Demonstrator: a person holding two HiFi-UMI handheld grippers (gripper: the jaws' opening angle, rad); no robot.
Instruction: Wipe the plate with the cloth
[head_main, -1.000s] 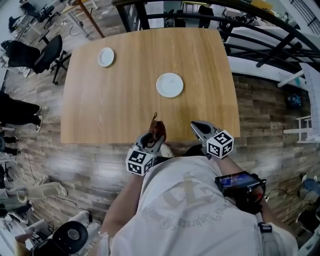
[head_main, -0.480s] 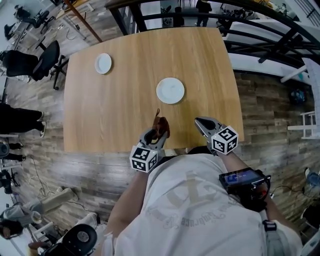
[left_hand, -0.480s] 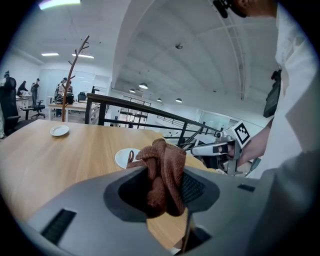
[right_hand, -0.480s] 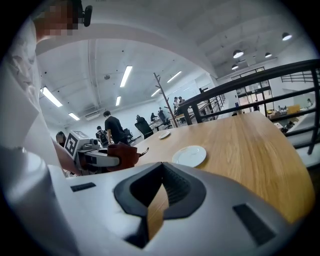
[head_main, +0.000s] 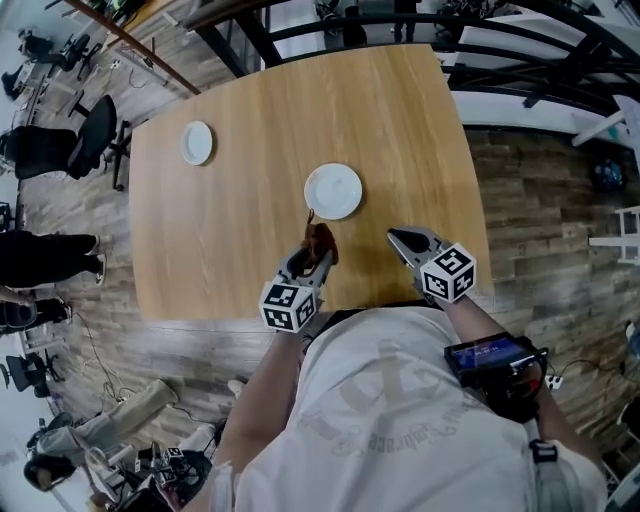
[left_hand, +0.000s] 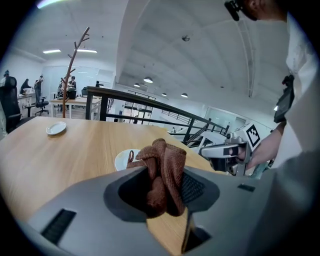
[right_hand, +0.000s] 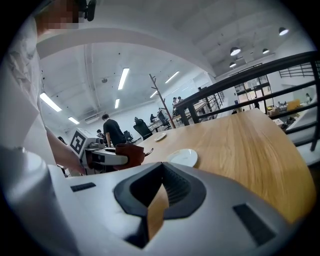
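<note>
A crumpled brown woven cloth (left_hand: 161, 172) is clamped between the jaws of the left gripper (head_main: 310, 262), which is held over the near part of the light wooden table (head_main: 240, 210). The round white plate (head_main: 334, 191) is set just beyond the cloth; contact cannot be determined. The right gripper (head_main: 402, 240) is held to the right, jaws brought together with nothing between them. A smaller white plate (head_main: 197, 142) is noted at the far left.

Left claw (head_main: 312, 262) gripping cloth (head_main: 321, 240), right claw (head_main: 396, 237) closed
</note>
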